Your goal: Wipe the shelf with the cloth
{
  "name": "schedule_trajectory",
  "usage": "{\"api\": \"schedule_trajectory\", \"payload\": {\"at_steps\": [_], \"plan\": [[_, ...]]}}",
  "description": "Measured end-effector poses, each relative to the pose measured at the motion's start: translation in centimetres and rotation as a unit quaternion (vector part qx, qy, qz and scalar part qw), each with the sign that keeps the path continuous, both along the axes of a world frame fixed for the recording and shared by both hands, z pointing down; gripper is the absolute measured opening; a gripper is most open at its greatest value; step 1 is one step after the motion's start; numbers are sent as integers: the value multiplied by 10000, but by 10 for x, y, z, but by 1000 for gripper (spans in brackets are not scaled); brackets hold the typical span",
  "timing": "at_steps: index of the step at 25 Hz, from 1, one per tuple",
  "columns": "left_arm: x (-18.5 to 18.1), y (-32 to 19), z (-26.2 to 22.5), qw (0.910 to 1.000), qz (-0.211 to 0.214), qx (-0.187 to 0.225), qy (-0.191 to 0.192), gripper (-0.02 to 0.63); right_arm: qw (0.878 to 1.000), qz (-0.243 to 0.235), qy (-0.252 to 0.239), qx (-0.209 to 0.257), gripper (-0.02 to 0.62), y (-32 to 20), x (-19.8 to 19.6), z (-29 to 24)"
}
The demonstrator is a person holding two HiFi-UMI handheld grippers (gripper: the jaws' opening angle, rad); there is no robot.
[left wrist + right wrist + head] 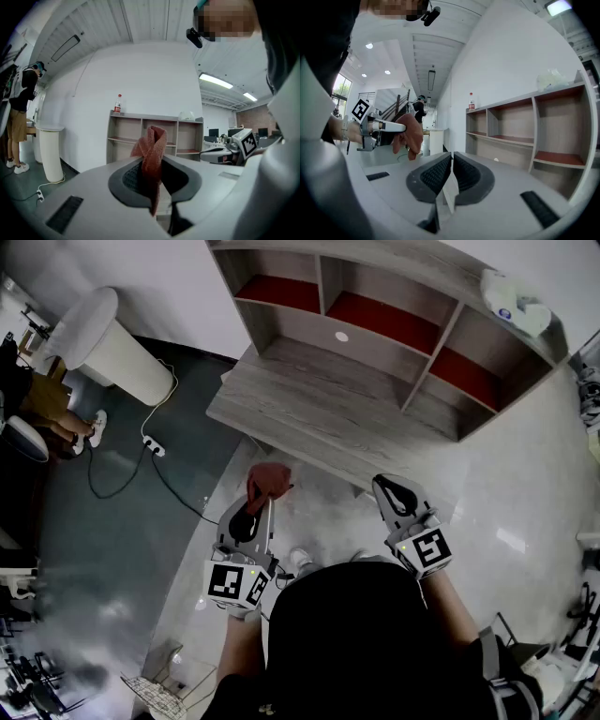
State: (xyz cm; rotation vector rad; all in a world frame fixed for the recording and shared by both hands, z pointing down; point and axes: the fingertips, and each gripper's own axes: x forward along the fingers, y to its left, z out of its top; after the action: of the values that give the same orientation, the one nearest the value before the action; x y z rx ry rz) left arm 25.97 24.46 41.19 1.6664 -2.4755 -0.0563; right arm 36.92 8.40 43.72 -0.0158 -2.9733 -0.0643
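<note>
A grey wooden shelf unit (328,409) with red-backed compartments stands ahead, also seen in the left gripper view as the shelf unit (154,136) and in the right gripper view as the shelf unit (525,136). My left gripper (255,505) is shut on a rust-red cloth (269,480), which bunches up between the jaws, the cloth (152,159). In the right gripper view the cloth (408,135) hangs off the left gripper at the left. My right gripper (394,493) is shut with nothing between its jaws, held short of the shelf's front edge.
A white cylindrical stand (112,343) and a power strip with cable (153,446) lie on the dark floor at the left. A clear plastic item (514,304) sits on the shelf top, a bottle (118,103) too. Another person (21,117) stands far left.
</note>
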Motion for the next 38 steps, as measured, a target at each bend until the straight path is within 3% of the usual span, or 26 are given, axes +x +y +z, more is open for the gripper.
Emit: {"api": "schedule_trajectory", "payload": {"at_steps": [12, 20, 27, 33, 38], "plan": [[-65, 94, 25, 9995, 64, 26, 319, 61, 9991, 330, 260, 47, 8, 70, -65, 9], [-120, 140, 55, 9974, -333, -94, 626, 61, 9980, 309, 544, -27, 8, 89, -118, 30], [-169, 92, 67, 9971, -306, -156, 683, 61, 9975, 319, 597, -181, 8, 40, -181, 48], [-240, 13, 45, 9989, -164, -143, 416, 61, 9983, 253, 504, -168, 8, -24, -252, 39], [-291, -52, 24, 9996, -48, -84, 269, 61, 9970, 153, 737, -174, 8, -65, -291, 23]]}}
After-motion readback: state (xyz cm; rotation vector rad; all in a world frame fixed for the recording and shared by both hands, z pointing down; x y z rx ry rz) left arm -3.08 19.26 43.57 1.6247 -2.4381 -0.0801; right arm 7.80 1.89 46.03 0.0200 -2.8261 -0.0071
